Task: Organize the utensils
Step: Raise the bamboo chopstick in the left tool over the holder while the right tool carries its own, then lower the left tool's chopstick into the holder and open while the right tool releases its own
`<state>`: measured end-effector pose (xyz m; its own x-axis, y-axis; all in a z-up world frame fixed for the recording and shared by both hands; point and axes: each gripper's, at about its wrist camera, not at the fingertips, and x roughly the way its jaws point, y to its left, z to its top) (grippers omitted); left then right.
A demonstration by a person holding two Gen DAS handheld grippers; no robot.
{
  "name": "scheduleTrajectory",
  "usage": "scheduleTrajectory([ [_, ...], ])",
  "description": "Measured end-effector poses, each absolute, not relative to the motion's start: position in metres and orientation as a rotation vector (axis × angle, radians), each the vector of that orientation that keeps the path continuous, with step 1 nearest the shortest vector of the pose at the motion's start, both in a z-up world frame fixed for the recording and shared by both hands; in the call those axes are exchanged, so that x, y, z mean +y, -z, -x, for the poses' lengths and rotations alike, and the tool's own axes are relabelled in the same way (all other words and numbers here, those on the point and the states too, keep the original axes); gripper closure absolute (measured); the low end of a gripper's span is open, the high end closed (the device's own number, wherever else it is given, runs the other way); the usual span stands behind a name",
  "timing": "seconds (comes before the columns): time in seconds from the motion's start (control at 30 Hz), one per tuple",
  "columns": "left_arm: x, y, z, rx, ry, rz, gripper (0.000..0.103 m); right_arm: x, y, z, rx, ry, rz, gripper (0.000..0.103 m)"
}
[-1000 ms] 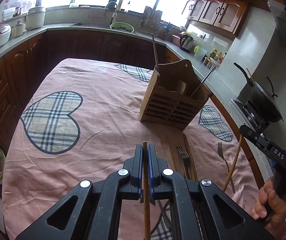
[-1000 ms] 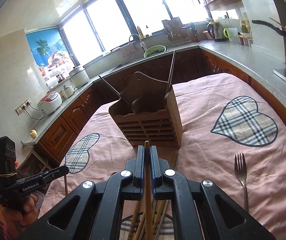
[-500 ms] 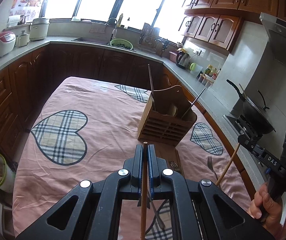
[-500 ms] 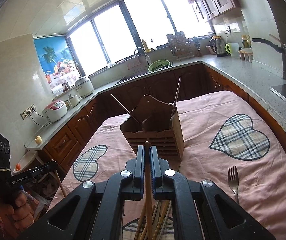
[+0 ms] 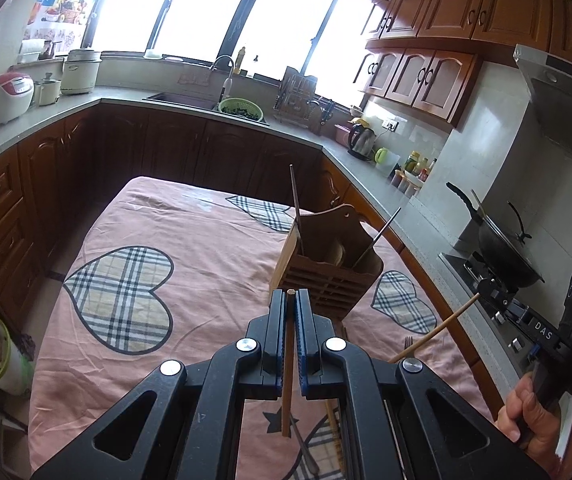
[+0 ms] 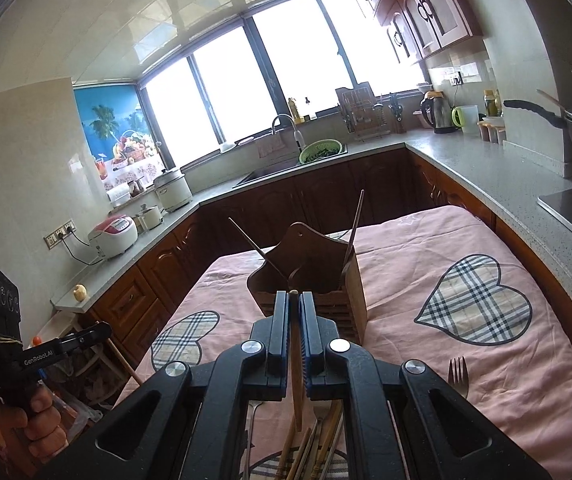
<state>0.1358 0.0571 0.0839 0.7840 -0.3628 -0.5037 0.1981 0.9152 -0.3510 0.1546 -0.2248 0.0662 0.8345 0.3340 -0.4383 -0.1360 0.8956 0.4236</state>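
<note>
My left gripper is shut on a wooden chopstick held above the pink tablecloth. My right gripper is shut on another wooden chopstick; it also shows at the right of the left wrist view. The wooden utensil holder stands on the table ahead of both grippers, with a dark chopstick and a thin metal utensil leaning in it; it shows in the right wrist view too. Several chopsticks and utensils lie on the cloth below the right gripper. A fork lies to the right.
The table has a pink cloth with plaid hearts. Dark cabinets and grey counters surround it. A wok sits on the stove at right. A rice cooker, sink and green colander line the far counter.
Both grippers have risen and pulled back from the table with their chopsticks; the utensil holder looks smaller and farther away. Both stay shut.
</note>
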Motion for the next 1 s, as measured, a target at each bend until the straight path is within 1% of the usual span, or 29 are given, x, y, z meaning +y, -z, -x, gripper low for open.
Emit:
scheduleTrajectory([
  [0.37, 0.055, -0.1, -0.156, 0.526, 0.32, 0.287, 0.099, -0.232, -0.084, -0.169, 0.473, -0.248, -0.388, 0.098],
  [0.6, 0.05, -0.122, -0.178, 0.429, 0.321, 0.287, 0.1, -0.244, -0.107, -0.189, 0.391, -0.225, -0.395, 0.098],
  [0.8, 0.044, -0.138, -0.208, 0.354, 0.321, 0.322, 0.1, -0.256, -0.133, -0.214, 0.293, -0.181, -0.403, 0.098],
  [1.0, 0.031, -0.137, -0.25, 0.315, 0.305, 0.324, 0.099, -0.268, -0.139, -0.251, 0.258, -0.143, -0.425, 0.098],
])
